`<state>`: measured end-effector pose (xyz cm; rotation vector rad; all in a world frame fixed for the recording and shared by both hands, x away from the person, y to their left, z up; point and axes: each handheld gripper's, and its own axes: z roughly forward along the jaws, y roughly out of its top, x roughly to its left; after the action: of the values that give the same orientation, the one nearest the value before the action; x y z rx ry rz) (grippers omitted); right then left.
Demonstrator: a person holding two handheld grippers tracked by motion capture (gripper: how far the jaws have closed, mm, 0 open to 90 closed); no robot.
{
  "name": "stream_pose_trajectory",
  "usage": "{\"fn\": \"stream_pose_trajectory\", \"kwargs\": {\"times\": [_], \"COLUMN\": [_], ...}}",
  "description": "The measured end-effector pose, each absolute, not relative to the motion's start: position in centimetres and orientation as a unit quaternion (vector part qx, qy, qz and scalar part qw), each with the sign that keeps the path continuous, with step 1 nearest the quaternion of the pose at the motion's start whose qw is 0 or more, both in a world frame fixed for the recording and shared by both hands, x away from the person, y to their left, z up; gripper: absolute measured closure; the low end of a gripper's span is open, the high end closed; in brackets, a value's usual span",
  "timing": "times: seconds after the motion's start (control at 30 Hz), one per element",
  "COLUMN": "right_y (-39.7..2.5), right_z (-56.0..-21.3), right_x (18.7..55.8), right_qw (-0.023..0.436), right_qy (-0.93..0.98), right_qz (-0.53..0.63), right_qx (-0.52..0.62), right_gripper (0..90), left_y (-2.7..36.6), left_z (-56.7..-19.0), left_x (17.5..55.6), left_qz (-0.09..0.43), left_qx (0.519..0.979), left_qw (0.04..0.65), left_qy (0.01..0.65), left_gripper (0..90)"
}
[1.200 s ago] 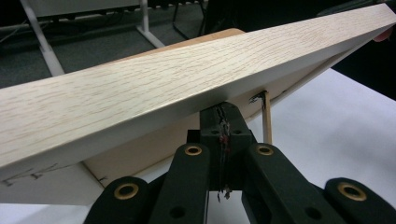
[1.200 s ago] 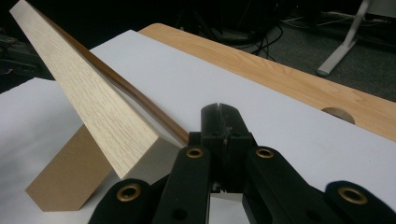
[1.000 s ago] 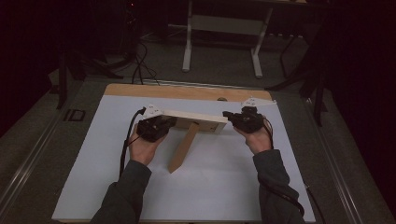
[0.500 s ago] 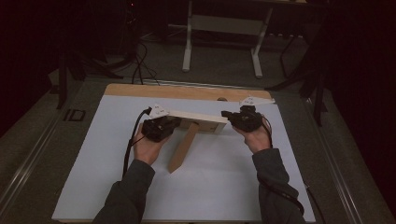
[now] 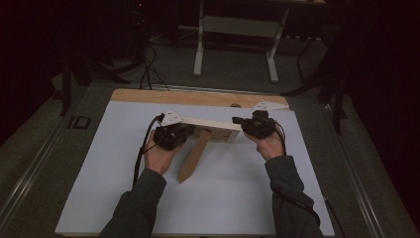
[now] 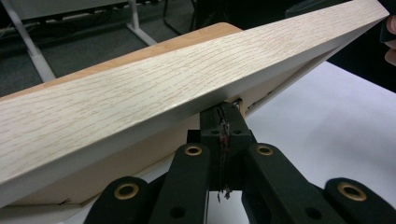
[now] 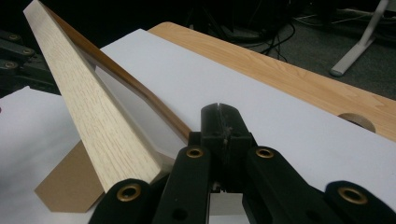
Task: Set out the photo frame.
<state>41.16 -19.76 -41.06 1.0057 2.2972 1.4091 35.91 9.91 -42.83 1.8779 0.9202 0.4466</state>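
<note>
A white sheet [image 5: 124, 163] covers the table in the high view; a wooden picture frame [image 5: 210, 128] is held above it between the left gripper [image 5: 171, 135] and right gripper [image 5: 257, 125], its brown easel stand [image 5: 193, 156] reaching down to the sheet. In the left gripper view, the jaws are seen pressed together beneath the frame's edge. In the right gripper view, the jaws are likewise closed beside the frame's corner.
</note>
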Motion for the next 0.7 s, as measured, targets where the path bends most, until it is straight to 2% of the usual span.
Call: {"fn": "stream_pose_trajectory", "kwargs": {"times": [0.7], "right_y": [-19.3], "right_z": [-41.0], "right_x": [40.5], "right_qw": [0.121], "right_qy": [0.803], "right_qz": [0.484], "right_qx": [0.326], "right_gripper": [89.8], "left_y": [8.8], "left_z": [-42.7], "left_x": [36.2], "left_qz": [0.18], "left_qx": [0.773], "left_qw": [0.478], "left_qy": [0.376], "left_gripper": [90.0]}}
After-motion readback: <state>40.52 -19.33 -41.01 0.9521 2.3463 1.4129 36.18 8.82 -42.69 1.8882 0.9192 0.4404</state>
